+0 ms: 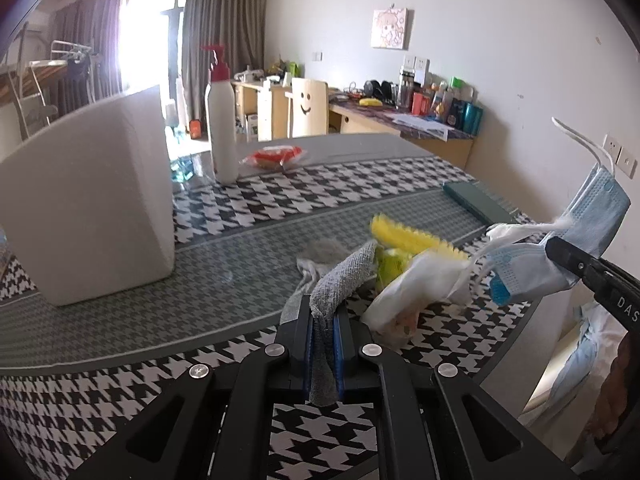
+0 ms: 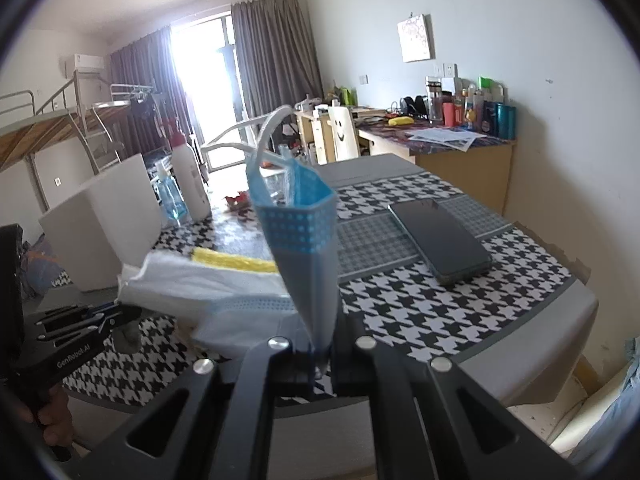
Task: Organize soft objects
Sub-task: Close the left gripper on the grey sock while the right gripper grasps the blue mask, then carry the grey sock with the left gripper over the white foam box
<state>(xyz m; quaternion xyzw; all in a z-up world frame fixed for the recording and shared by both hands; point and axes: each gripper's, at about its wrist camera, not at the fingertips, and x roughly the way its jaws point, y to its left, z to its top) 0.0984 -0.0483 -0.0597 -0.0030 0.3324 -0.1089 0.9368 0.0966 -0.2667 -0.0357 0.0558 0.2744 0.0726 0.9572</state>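
My left gripper (image 1: 323,312) is shut on a grey knitted cloth (image 1: 340,276), lifted just above the houndstooth table. My right gripper (image 2: 322,344) is shut on a blue face mask (image 2: 304,232) and holds it above the table; the mask also shows at the right of the left wrist view (image 1: 560,256), with the right gripper (image 1: 560,250) pinching it. A yellow sponge (image 1: 412,236) and a white tissue pack (image 1: 412,292) lie in a pile between the grippers. The pack (image 2: 192,284) and sponge (image 2: 232,260) also show in the right wrist view, with the left gripper (image 2: 132,314) beside them.
A white box (image 1: 88,200) stands at the table's left. A white pump bottle (image 1: 220,120) and a red packet (image 1: 276,156) sit at the back. A dark phone (image 2: 440,236) lies on the right. A blue spray bottle (image 2: 172,196) stands by the pump bottle.
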